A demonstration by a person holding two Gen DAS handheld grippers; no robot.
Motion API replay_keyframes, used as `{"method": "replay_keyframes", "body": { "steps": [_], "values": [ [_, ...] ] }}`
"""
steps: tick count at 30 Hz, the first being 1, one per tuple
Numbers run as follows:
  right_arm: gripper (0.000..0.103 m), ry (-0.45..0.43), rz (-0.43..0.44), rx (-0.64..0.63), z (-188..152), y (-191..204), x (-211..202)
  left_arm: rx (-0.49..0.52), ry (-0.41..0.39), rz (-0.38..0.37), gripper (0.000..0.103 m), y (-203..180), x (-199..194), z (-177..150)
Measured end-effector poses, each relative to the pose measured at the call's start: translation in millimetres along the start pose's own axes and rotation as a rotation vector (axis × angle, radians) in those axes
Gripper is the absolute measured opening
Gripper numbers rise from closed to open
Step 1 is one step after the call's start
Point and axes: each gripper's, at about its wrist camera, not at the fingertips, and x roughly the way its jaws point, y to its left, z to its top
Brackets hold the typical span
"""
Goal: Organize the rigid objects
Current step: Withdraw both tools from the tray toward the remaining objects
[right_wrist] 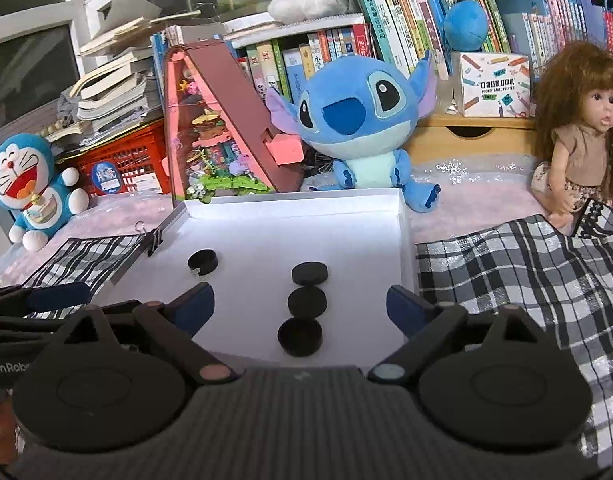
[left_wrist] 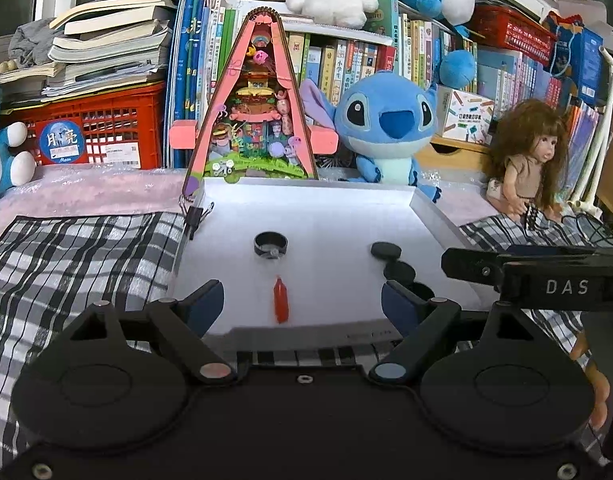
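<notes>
Both grippers are hovering with jaws spread wide and nothing between them: the left gripper (left_wrist: 302, 304) over the near edge of a white tray (left_wrist: 426, 208), the right gripper (right_wrist: 300, 306) beside it. Three black discs (right_wrist: 306, 300) are sitting in a line on the tray's right half, a black ring (left_wrist: 270, 245) and a small red piece (left_wrist: 281, 304) on its left. The discs are lying close together, so closing on one may well knock its neighbour out of line; the red piece looks small enough to slip from the pads. Readable writing: "DAS" on the right gripper's side, "GenRob" on the left's, "Moon" on a round blue sticker (left_wrist: 62, 145), "POCKET LABEL PRINTER" on a box (right_wrist: 492, 84).
</notes>
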Motion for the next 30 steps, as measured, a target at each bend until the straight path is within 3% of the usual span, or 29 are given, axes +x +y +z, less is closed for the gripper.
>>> {"method": "replay_keyframes", "body": {
  "steps": [30],
  "values": [
    [0.103, -0.009, 0.016, -0.091, -61.2, 12.8, -49.5, 0.025, 0.035, -0.011, 0.086, -3.4, -55.0, -76.4]
  ]
}}
